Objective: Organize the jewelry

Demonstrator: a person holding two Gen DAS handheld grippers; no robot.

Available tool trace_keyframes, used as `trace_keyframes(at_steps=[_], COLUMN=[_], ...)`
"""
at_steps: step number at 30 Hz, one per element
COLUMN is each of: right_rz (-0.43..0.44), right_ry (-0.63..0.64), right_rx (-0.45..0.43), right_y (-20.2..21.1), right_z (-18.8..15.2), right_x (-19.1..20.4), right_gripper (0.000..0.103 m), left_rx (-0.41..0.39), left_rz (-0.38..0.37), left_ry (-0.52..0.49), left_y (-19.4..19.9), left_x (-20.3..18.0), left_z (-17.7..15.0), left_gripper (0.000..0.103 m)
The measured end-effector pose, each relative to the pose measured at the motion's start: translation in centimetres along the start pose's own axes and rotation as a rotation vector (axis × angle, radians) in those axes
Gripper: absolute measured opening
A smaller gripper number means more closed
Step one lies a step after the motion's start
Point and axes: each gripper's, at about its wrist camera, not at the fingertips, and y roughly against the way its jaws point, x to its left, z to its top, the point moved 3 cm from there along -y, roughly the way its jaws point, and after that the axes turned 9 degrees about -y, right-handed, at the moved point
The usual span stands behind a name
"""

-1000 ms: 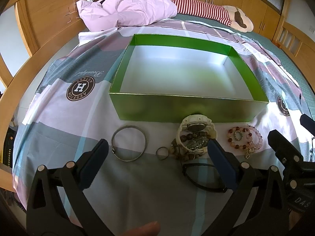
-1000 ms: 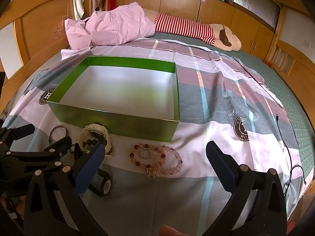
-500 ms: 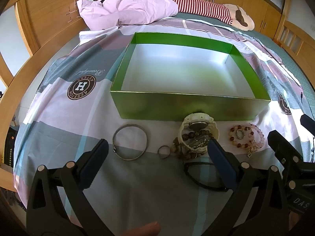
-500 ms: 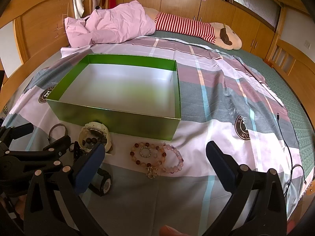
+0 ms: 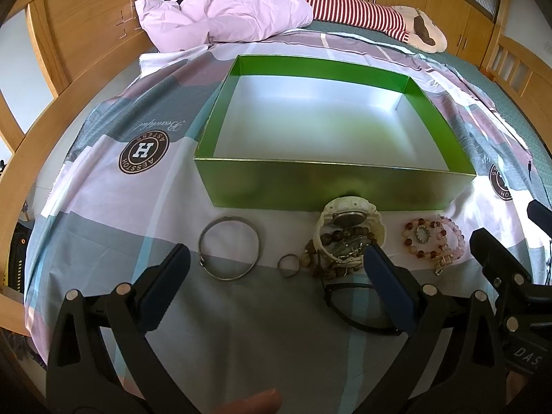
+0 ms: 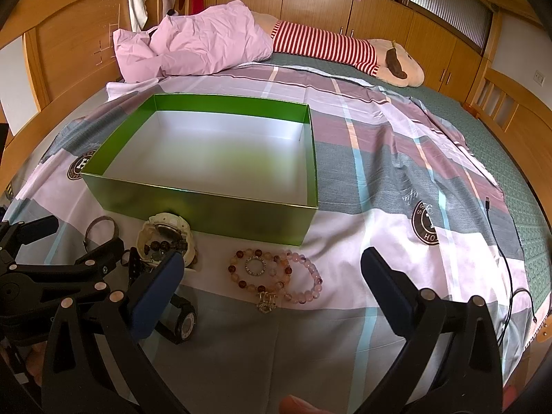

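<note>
Nothing has gone into the green box (image 5: 331,186) yet: its white floor is bare, and the jewelry lies in a row on the bed (image 6: 396,186) just in front of its near wall. The left hand-held gripper (image 5: 276,276) hangs spread wide and empty above the metal bangle (image 5: 228,248) and small ring (image 5: 289,265); the right hand-held gripper (image 6: 272,276) is likewise released above the beaded bracelets (image 6: 274,276). By my reading this is the approach to a first pick, so either one must descend, straddle a piece and close before lifting it over the wall.
</note>
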Motion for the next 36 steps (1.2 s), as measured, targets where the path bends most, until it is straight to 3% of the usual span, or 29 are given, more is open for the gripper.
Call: trace_keyframes(at_steps=[24,28,32,35,36], right_rz=[0.0,-0.024,-0.104,-0.129,-0.126], right_ry=[0.01,0.026,0.038,0.029,0.016], right_rx=[0.018,0.012,-0.017,-0.014,-0.001], right_y=[-0.6,-0.7,-0.7,-0.8,-0.9], right_z=[-0.5,-0.3,0.1,0.3,0.3], right_x=[0.2,0.4,-0.4,-1.1,-1.5], right_gripper=[0.101,0.101,0.101,0.101,0.101], left_rx=[0.045,0.053,0.088,0.108,0.107], left_rz=[0.019,0.098,0.28,0.248,0.216], left_ry=[-0.006,-0.053,-0.142,-0.122,-0.109], left_y=[-0.5,-0.8,-1.6,-1.8,-1.7], left_x=[0.0,-0.4,-0.7,-0.1,0.1], left_z=[-0.2,-0.2,-0.3,-0.3,-0.3], left_gripper=[0.1,0.1,0.1,0.099,0.094])
